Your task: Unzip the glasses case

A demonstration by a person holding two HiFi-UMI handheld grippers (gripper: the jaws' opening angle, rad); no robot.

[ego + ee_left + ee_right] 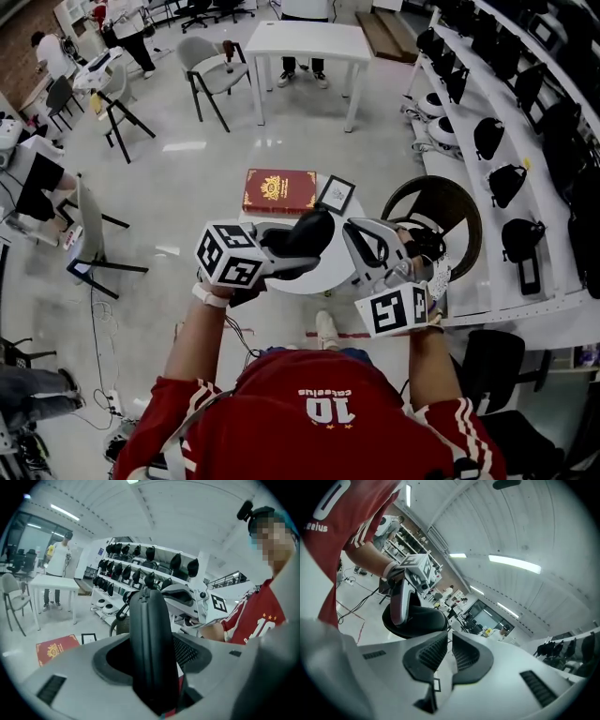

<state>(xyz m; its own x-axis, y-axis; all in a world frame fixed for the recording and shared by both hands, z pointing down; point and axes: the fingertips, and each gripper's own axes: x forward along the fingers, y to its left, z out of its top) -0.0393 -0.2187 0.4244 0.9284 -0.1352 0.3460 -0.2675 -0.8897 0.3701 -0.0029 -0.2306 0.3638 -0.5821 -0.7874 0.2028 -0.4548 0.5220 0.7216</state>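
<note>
Black oval zip-up glasses case (147, 639) sits clamped upright in the left gripper (286, 265) at mid-frame, steadied for unzipping; the right gripper (449, 641) jaws are together, empty.

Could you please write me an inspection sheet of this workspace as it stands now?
Surface: small round white table on a pale glossy floor.
Job's things: black zip-up glasses case, held on edge above the table; its seam looks closed.
Clutter: red hardcover book with gold emblem and small black-framed picture, both on the table.
Grippers: left gripper jaws clamped on the case; right gripper beside the case, jaws close together, nothing seen between them.
Cables: thin floor cables to the person's left.
Surroundings: white shelving with black gear, brown round chair, white rectangular table, people farther off.
</note>
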